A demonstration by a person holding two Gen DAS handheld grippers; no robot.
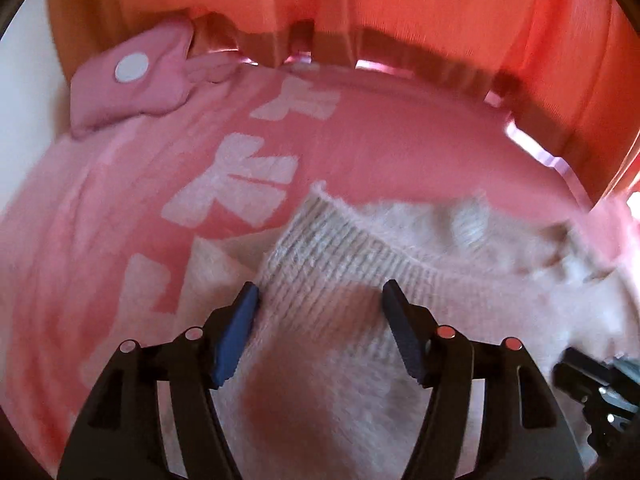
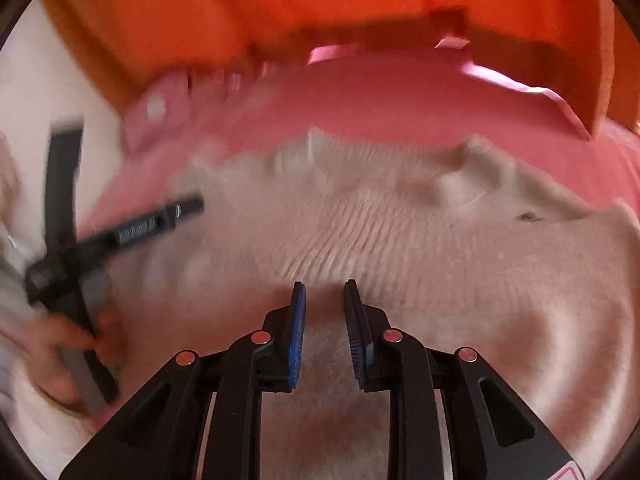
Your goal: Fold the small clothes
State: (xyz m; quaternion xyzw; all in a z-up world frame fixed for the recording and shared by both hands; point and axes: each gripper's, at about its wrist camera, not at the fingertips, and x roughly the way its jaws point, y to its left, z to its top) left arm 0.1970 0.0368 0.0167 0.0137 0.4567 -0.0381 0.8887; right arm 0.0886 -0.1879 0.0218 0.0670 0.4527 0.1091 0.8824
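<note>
A fuzzy pale pink knitted garment (image 1: 360,264) lies on a pink blanket (image 1: 120,208) with white bow prints. Its ribbed hem runs across the left wrist view. My left gripper (image 1: 320,296) is open, its blue-padded fingers spread just above the ribbed edge, nothing between them. In the right wrist view the same garment (image 2: 400,232) fills the middle, blurred. My right gripper (image 2: 325,292) hovers low over it with its jaws parted by a narrow gap and nothing held. The left gripper (image 2: 120,232) and the hand holding it show at the left of the right wrist view.
A pink bow-shaped cushion (image 1: 132,80) with a white dot lies at the back left of the bed. Orange curtains (image 1: 360,0) hang behind. A white wall (image 2: 48,80) is at the left. The right gripper's body (image 1: 600,384) shows at the lower right of the left wrist view.
</note>
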